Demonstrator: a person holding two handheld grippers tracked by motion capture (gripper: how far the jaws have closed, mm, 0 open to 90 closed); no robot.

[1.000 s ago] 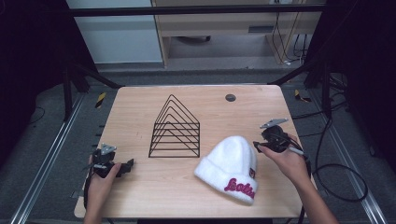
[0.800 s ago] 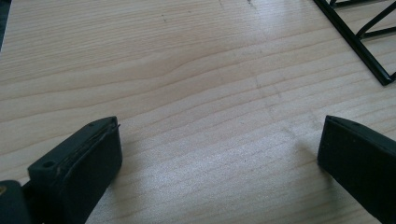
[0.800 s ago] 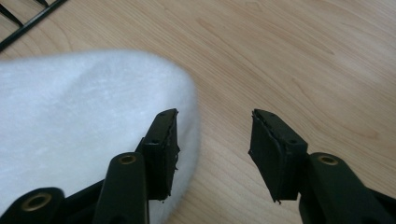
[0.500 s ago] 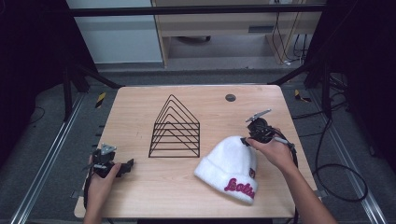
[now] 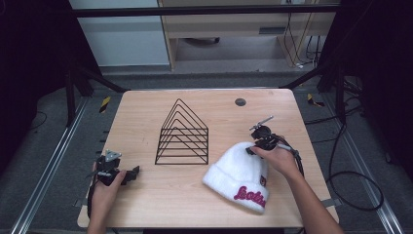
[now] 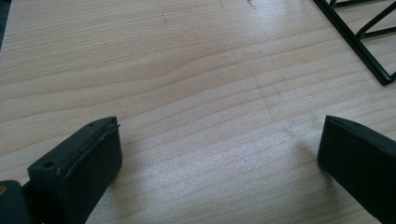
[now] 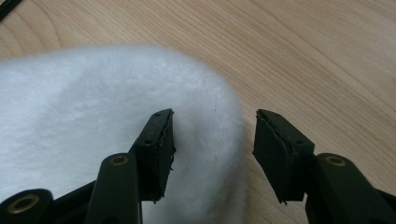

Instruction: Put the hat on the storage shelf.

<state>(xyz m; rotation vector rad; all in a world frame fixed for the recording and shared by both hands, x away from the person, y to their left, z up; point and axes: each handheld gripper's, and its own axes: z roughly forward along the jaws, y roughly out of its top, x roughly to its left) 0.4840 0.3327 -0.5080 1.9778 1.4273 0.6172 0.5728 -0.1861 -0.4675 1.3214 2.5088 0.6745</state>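
At the table's right half, my right claw [image 5: 253, 146] has come in from the right edge over the last 1 s and now sits at the crown of the white beanie [image 5: 238, 175]. Its jaws are parted, 1 over the fleece, 1 over bare wood, nothing pinched yet. Judgement: a grab at the hat's rim comes next, purpose unknown.

My left claw [image 5: 127, 175] has not moved; it rests wide open on wood near the front-left corner, empty.

Room: the wire rack [image 5: 182, 134] stands just left of the beanie. Bare tabletop [image 5: 146, 112] lies behind it; the beanie's cuff lies near the front edge.
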